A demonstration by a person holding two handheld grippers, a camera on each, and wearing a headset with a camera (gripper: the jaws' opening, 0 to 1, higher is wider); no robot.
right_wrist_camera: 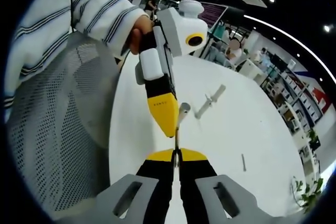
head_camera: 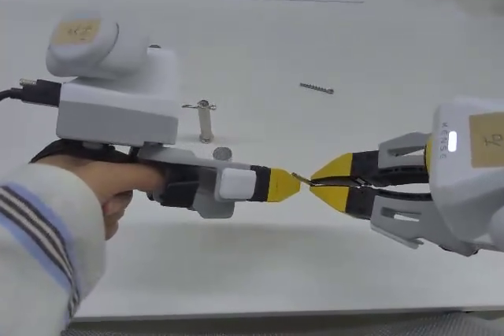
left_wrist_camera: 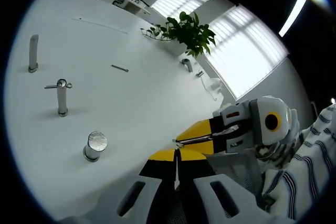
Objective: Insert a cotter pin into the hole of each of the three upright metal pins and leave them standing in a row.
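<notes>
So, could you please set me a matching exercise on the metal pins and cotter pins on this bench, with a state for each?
Things
1. middle upright pin
2. nearest upright pin
3. loose cotter pin
4. held cotter pin

States
A. lies flat on the table
B. pinched at the tips of the right gripper, above the bench
C. carries a fitted cotter pin through its hole
D. stands bare, with nothing through it

Pairs: 1-C, 2-D, 3-A, 4-B
</notes>
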